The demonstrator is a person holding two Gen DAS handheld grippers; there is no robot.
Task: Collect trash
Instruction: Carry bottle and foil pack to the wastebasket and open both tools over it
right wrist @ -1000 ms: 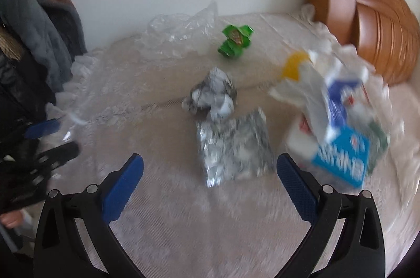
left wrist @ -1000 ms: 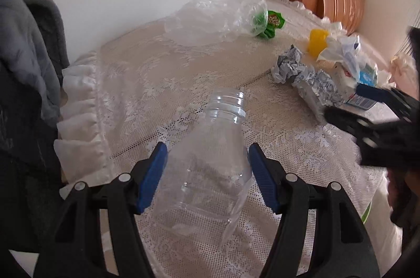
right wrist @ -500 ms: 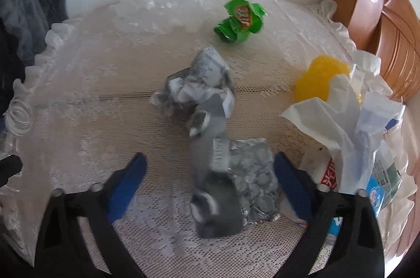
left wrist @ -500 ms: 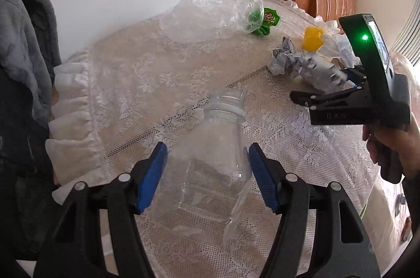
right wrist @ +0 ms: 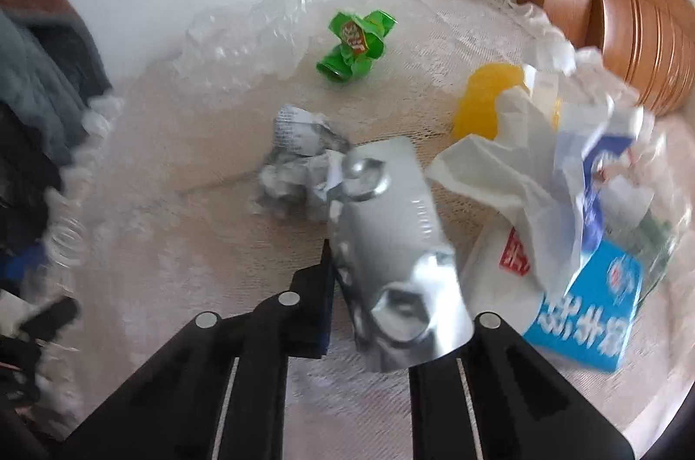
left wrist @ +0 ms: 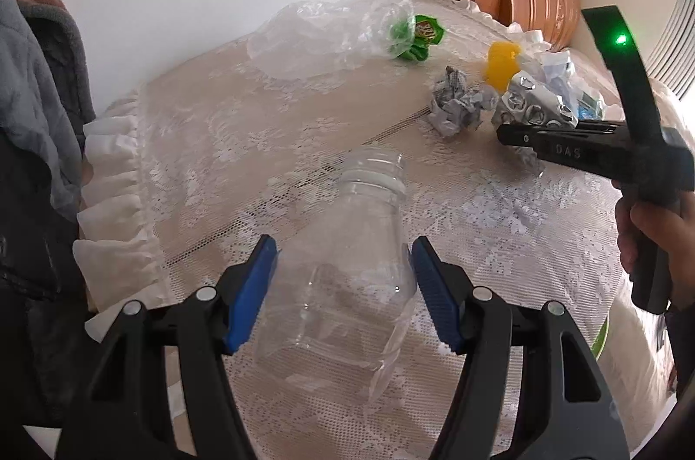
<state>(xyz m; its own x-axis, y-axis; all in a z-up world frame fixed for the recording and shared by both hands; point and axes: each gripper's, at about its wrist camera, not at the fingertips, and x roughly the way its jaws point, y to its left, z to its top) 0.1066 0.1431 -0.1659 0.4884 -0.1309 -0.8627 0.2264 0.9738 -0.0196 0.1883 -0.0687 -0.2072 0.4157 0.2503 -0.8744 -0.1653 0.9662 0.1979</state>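
A clear plastic bottle (left wrist: pixel 347 286) without a cap sits between the blue pads of my left gripper (left wrist: pixel 343 247), which is shut on it above the lace-covered table (left wrist: pixel 217 138). My right gripper (right wrist: pixel 391 308) is shut on a crumpled silver foil sheet (right wrist: pixel 391 225), and the foil hides its right pad. The left wrist view shows that gripper (left wrist: pixel 504 132) at the right, with the foil (left wrist: pixel 534 104) sticking out past its tip. A crumpled newspaper ball (right wrist: pixel 299 164) lies just beyond the foil.
A green wrapper (right wrist: pixel 356 43) and a clear plastic bag (right wrist: pixel 252 43) lie toward the wall. A yellow object (right wrist: pixel 486 99), white paper and a blue-and-white carton (right wrist: pixel 590 312) pile up at the right. Brown wooden furniture (right wrist: pixel 608 4) stands behind; clothes (left wrist: pixel 34 112) hang at the left.
My right gripper came in over the silver foil and closed from wide open onto it. The foil now stands up off the cloth. The left gripper kept the bottle and stayed put.
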